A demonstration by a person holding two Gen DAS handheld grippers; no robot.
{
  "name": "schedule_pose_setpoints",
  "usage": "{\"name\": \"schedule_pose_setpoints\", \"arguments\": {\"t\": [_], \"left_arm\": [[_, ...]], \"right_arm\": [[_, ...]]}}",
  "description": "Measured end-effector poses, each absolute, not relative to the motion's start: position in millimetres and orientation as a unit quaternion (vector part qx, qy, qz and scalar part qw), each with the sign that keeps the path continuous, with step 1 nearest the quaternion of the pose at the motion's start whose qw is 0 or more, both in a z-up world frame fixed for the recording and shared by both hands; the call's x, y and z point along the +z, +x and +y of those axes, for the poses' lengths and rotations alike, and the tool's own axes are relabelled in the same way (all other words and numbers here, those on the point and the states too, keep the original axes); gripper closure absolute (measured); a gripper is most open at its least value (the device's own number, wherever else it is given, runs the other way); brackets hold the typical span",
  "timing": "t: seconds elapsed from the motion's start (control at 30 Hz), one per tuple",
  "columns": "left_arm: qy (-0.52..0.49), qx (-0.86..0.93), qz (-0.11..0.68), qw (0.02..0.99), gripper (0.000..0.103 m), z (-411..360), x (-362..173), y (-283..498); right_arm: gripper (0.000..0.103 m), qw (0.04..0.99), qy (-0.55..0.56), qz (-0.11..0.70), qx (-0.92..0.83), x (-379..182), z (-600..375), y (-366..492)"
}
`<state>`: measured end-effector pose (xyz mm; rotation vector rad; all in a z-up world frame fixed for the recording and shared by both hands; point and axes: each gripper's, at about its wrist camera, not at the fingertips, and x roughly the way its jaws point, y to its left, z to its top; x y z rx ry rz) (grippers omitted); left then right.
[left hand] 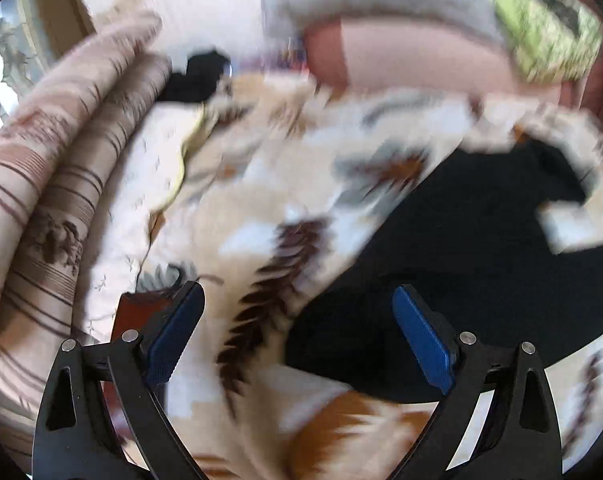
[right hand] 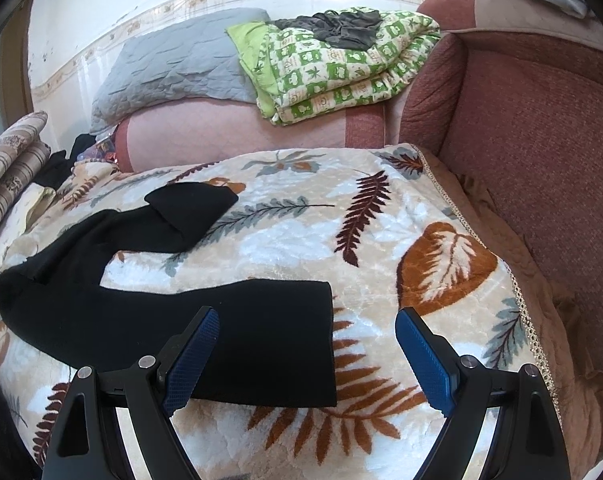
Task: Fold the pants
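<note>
Black pants (right hand: 149,304) lie spread on a leaf-patterned blanket (right hand: 381,240), legs pointing right. The near leg's hem (right hand: 325,344) lies flat; the far leg's end (right hand: 193,204) is folded over. My right gripper (right hand: 307,356) is open and empty, hovering over the near leg's hem. In the blurred left wrist view the pants (left hand: 461,264) fill the right side. My left gripper (left hand: 297,332) is open and empty, above the blanket (left hand: 261,208) at the pants' left edge.
A red-brown sofa arm (right hand: 533,152) rises on the right. A green patterned quilt (right hand: 341,72) and a grey quilt (right hand: 169,68) are stacked at the back. Striped rolled bedding (right hand: 13,160) lies at the left, also in the left wrist view (left hand: 53,184).
</note>
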<state>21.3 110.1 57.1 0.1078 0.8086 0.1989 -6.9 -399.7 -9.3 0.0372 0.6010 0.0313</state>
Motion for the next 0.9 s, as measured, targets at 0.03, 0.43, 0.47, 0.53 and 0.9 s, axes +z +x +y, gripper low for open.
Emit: {"name": "schedule_pose_setpoints", "arguments": {"t": [0.03,0.43,0.47,0.53,0.9], "left_arm": [[0.042,0.084,0.379,0.921,0.007,98,66,15],[0.032,0.016,0.413,0.910,0.007,-11,1,3],[0.035,0.023,0.418,0.908,0.007,-10,-2,4],[0.018,0.024,0.422,0.906,0.007,-8,-6,3],[-0.014,0.022,0.433,0.901,0.007,-4,-15,0]], "right_arm": [[0.014,0.955,0.020,0.296,0.015,-9,-400,-6],[0.014,0.955,0.003,0.297,0.010,-12,-399,-12],[0.014,0.955,0.006,0.297,0.007,-12,-402,-14],[0.014,0.955,0.015,0.296,-0.002,-12,-410,-15],[0.014,0.955,0.037,0.293,-0.022,-11,-416,-10]]}}
